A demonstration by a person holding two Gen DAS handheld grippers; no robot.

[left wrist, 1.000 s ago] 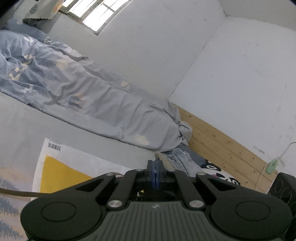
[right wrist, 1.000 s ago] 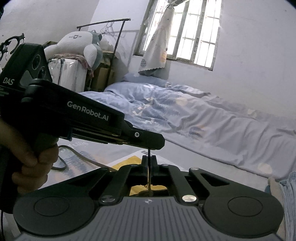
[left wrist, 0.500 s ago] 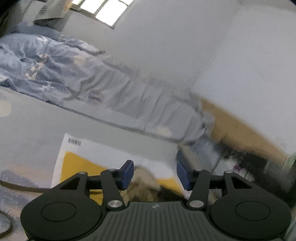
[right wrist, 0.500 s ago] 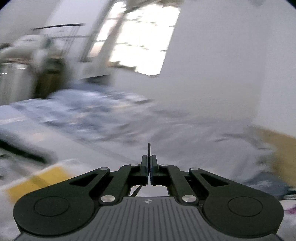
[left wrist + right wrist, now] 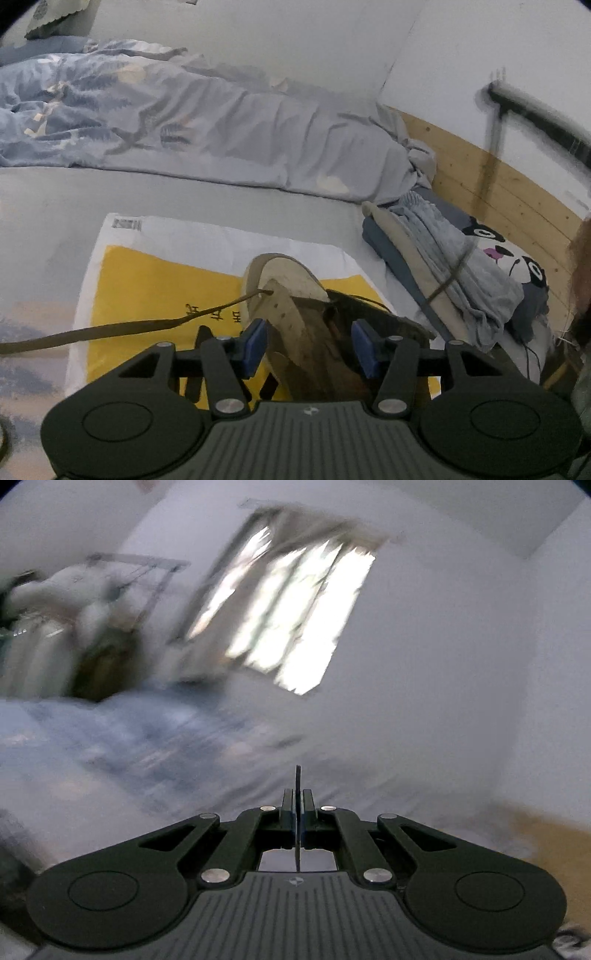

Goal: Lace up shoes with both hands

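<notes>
In the left wrist view, a brown lace (image 5: pixel 122 326) comes in from the edge at 9 o'clock and runs to the right, up to an eyelet of the shoe (image 5: pixel 295 314). The shoe is tan and brown, with a pale inside, and it lies on a yellow and white bag (image 5: pixel 147 273) that is flat on the grey bed sheet (image 5: pixel 55 199). The left gripper (image 5: pixel 310 349) has its blue pads about half apart. Its jaws have just been opening, and now they stand on each side of the shoe; the pads (image 5: pixel 253 345) seem not to press on it. A second thin lace goes from the shoe toward 2 o'clock, over a folded pile of grey clothes (image 5: pixel 443 266) next to a cushion with a cartoon animal (image 5: pixel 517 262). At 11 o'clock a blue patterned duvet (image 5: pixel 147 125) is crumpled along the wall. At 3 o'clock there is a wooden board (image 5: pixel 498 192) at the foot of the wall.

The right wrist view is much blurred. The right gripper (image 5: pixel 297 814) is fully closed and pinches a thin dark strip, probably the lace, which stands out above and below the pads. Behind it, a bright window (image 5: pixel 288 616) is at 12 o'clock, and pale bedding at 9 o'clock.
</notes>
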